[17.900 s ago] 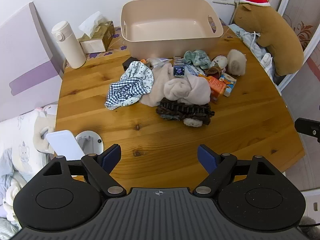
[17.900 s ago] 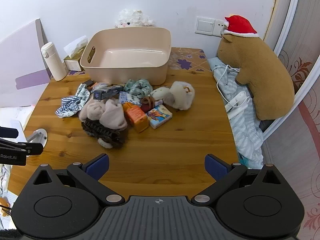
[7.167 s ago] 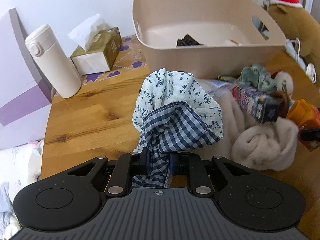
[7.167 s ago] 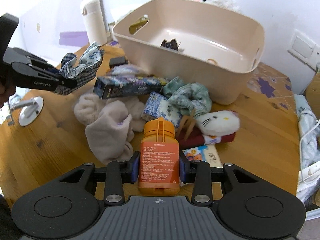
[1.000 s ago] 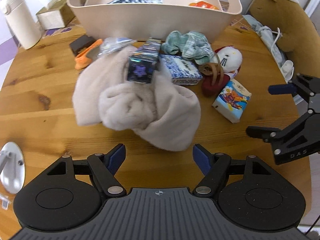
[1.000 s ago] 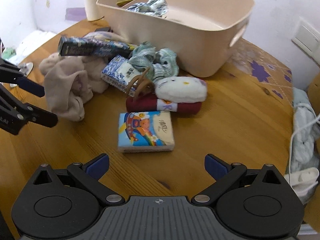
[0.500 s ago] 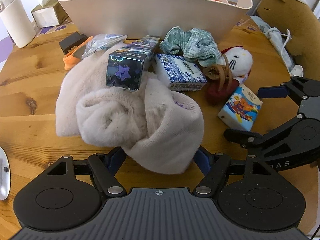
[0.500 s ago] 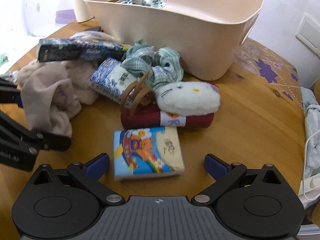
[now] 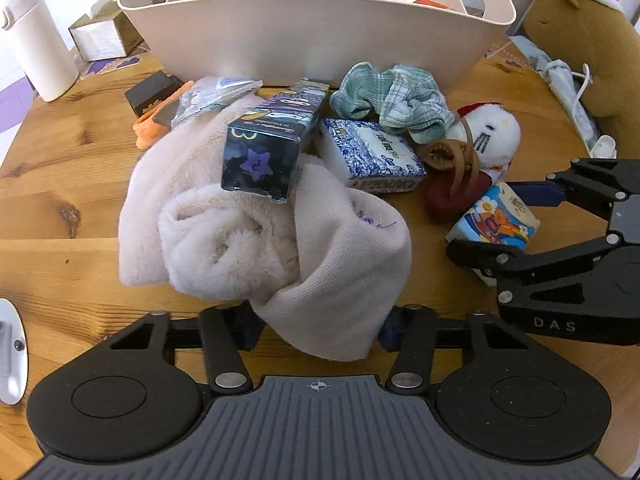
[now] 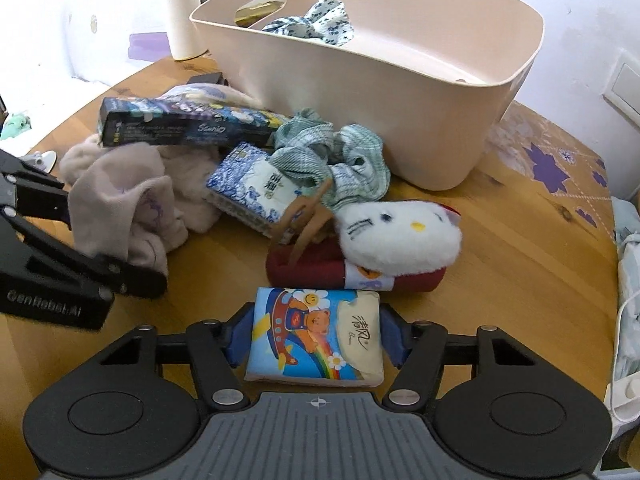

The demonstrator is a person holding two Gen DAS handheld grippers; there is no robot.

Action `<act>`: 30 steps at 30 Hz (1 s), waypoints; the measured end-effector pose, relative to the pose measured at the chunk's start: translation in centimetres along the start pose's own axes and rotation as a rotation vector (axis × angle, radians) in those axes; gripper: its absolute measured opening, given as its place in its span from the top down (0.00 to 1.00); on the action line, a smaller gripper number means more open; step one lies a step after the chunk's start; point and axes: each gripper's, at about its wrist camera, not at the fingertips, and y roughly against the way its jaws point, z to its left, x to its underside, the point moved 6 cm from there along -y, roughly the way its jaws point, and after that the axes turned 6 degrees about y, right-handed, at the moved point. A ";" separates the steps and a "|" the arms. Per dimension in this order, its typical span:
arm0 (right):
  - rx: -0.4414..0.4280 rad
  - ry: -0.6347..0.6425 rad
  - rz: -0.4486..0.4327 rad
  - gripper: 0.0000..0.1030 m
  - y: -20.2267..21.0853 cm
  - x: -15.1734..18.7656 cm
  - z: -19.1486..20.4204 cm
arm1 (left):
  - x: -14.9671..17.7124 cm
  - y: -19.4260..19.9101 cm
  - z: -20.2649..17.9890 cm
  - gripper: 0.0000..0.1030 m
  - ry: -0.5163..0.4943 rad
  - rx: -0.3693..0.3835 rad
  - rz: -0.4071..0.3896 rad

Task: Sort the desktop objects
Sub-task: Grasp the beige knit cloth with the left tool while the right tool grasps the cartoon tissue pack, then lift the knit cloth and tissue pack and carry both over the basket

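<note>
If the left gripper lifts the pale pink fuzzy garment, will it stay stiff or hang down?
The pale pink fuzzy garment is crumpled soft fabric, so it will probably droop. The dark star-printed carton resting on it may slide off. It looks light.

Cluttered wooden table, beige bin

Long box on fleece garment; tissue pack right; bin behind.

1. Beige fleece garment: crumpled on wooden table, dark star-print carton lying across it.
2. Cartoon tissue pack: flat, beside the red roll.
3. Beige bin: holds blue checked cloth.
</note>
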 end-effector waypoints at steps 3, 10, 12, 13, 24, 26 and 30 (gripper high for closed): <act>-0.002 0.005 0.002 0.42 0.6 0.3 0.4 | 0.2 0.3 0.4 0.64 0.006 0.010 0.001; -0.009 -0.032 -0.034 0.42 3.3 0.9 1.0 | 0.6 1.4 1.4 0.73 -0.001 0.016 0.005; -0.007 -0.032 -0.048 0.42 4.3 0.9 1.2 | 0.6 1.9 1.7 0.73 -0.002 0.021 -0.001; -0.006 -0.031 -0.053 0.42 4.7 0.9 1.3 | 0.7 2.2 1.9 0.73 -0.006 0.022 -0.006; 0.011 -0.007 -0.157 0.42 9.5 -0.2 2.1 | 0.9 6.6 4.9 0.74 0.002 0.033 -0.060; 0.017 -0.004 -0.172 0.42 10.1 -0.7 1.9 | 0.6 7.2 5.4 0.74 0.023 0.037 -0.070; 0.045 -0.006 -0.188 0.42 11.0 -1.9 1.5 | -0.4 8.7 6.0 0.74 0.046 0.039 -0.098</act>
